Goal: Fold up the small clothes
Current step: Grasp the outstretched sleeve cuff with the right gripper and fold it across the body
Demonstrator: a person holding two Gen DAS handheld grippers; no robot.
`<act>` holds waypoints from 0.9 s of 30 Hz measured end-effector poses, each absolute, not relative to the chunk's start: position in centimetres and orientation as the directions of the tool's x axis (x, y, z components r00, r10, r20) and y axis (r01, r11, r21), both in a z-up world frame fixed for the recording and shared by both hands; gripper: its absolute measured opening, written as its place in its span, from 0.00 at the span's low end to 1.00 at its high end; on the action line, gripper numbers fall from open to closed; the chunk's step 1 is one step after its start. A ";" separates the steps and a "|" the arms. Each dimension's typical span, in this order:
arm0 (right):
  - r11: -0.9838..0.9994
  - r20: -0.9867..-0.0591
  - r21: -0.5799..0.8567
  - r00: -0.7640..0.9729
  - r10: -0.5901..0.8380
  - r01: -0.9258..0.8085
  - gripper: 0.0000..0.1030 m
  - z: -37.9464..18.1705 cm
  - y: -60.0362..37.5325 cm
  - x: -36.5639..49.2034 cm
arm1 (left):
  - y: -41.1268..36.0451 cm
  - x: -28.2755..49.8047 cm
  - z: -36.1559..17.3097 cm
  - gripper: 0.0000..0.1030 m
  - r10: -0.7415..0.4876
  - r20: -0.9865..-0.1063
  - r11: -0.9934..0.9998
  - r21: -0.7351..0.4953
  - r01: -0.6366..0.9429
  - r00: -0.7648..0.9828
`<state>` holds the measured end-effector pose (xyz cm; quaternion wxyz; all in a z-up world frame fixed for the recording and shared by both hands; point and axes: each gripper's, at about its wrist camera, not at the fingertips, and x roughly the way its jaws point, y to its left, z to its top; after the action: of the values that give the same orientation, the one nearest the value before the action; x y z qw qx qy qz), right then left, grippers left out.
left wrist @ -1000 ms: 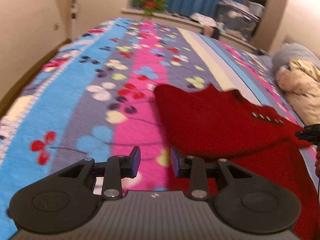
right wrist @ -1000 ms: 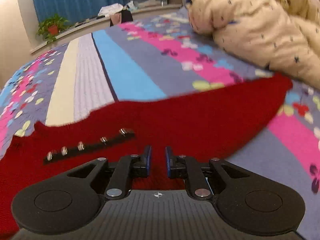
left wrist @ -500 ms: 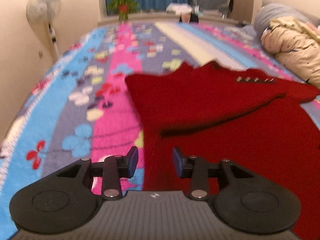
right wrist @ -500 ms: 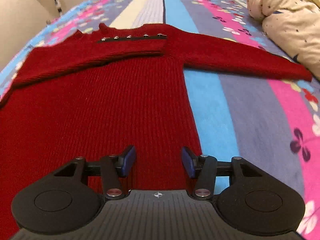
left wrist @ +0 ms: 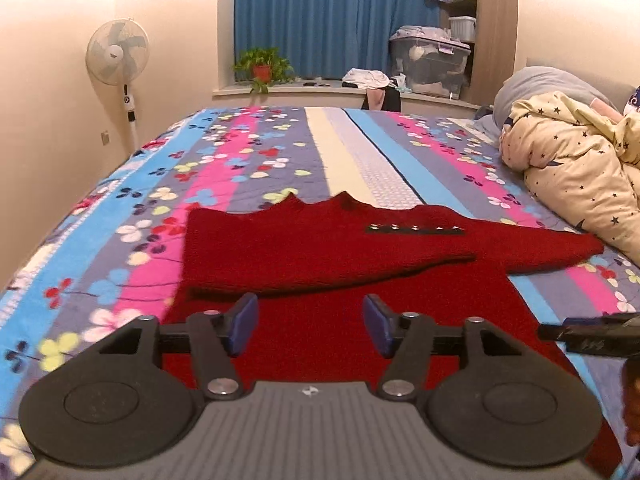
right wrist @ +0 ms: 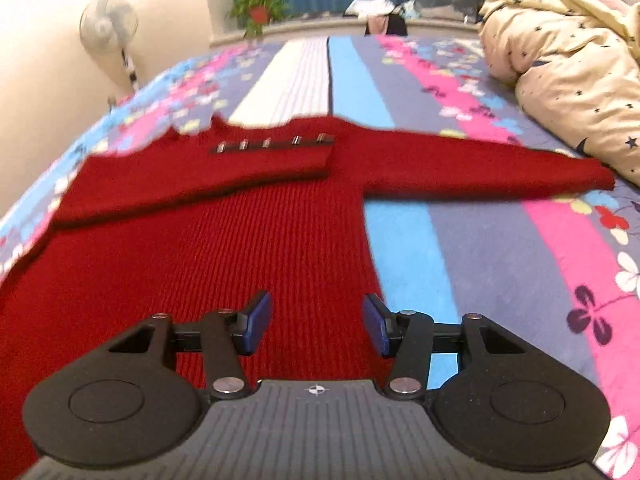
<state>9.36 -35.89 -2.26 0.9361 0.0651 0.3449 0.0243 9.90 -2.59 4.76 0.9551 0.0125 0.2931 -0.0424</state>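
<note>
Lying flat on the bed (left wrist: 360,152), red sweater (right wrist: 248,248) with one sleeve folded across; left hand-held gripper (left wrist: 308,326) opening, empty; right hand-held gripper (right wrist: 316,322) open, empty.

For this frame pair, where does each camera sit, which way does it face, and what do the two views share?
Left wrist: on the left gripper, jaws opening and empty, above the red knitted sweater on the striped floral bedspread, facing the blue curtain; the right gripper's black tip shows at right.
Right wrist: on the right gripper, open and empty, above the sweater's right hem, facing likewise.
Shared: sweater with left sleeve folded across its chest, right sleeve outstretched, white standing fan, cream star-print quilt.
</note>
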 end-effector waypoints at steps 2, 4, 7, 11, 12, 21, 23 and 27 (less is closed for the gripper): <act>0.988 -0.618 0.153 0.782 0.084 0.015 0.47 -1.7 -37.1 9.4 | -4.3 11.3 1.9 0.63 -0.029 -0.594 0.998 0.025 0.054 0.804; 0.983 -0.599 0.176 0.798 0.069 0.046 0.29 -1.3 -38.6 9.6 | -5.6 12.7 -1.0 0.63 0.019 -0.620 0.998 0.061 0.024 0.784; 0.969 -0.576 0.216 0.817 0.027 0.120 0.24 -1.1 -41.6 10.4 | -6.1 13.9 -4.5 0.63 0.044 -0.605 0.997 0.075 0.002 0.795; 0.938 -0.566 0.267 0.824 -0.033 0.221 0.25 -2.0 -45.9 12.7 | -5.5 13.3 -8.5 0.66 0.072 -0.571 0.997 0.066 -0.042 0.817; 0.930 -0.565 0.278 0.824 -0.044 0.240 0.26 -2.4 -46.8 13.4 | -5.8 13.2 -8.6 0.66 0.083 -0.567 0.996 0.084 -0.043 0.820; 0.767 -0.589 0.425 0.790 -0.168 0.480 0.53 -7.6 -55.9 20.4 | -5.2 13.5 -8.6 0.67 0.067 -0.577 0.997 0.059 -0.040 0.814; 0.738 -0.595 0.453 0.786 -0.167 0.500 0.53 -8.6 -56.9 21.5 | -4.8 13.7 -8.8 0.67 0.066 -0.575 0.998 0.058 -0.040 0.815; 0.730 -0.573 0.471 0.801 -0.174 0.495 0.53 -9.7 -58.1 23.3 | -4.6 13.7 -8.8 0.67 0.059 -0.575 0.998 0.048 -0.038 0.816</act>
<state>23.34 -58.11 -9.71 0.8948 0.3162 0.2540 -0.1867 13.68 -4.55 -8.76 0.9527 0.0171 0.3024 0.0256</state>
